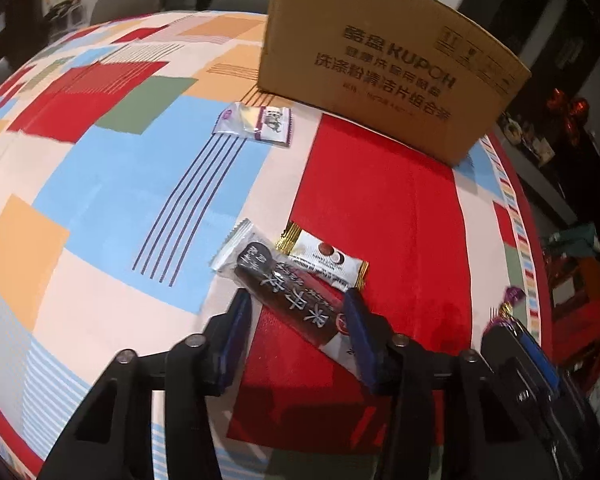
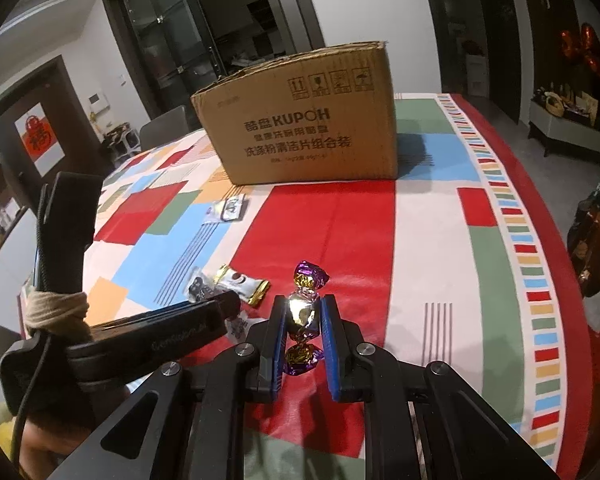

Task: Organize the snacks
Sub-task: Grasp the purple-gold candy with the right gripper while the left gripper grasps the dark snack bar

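Observation:
A dark snack bar (image 1: pixel 292 292) in a clear wrapper lies slantwise on the patterned tablecloth (image 1: pixel 100 184). My left gripper (image 1: pixel 299 300) is down over it, and both blue pads touch its wrapper. A white packet with gold ends (image 1: pixel 328 260) lies just beyond, partly under the bar. My right gripper (image 2: pixel 302 312) is shut on a purple and gold twist-wrapped candy (image 2: pixel 300 310) held a little above the cloth. In the right wrist view the left gripper's black body (image 2: pixel 172 336) covers most of the dark bar (image 2: pixel 199 288); the gold-ended packet (image 2: pixel 242 282) shows beside it.
An open cardboard box (image 2: pixel 312 128) with printed text stands at the far side of the table. A silver and purple packet (image 1: pixel 260 120) lies on the cloth in front of its left corner. The table's right edge (image 2: pixel 572 280) drops off to dark furniture.

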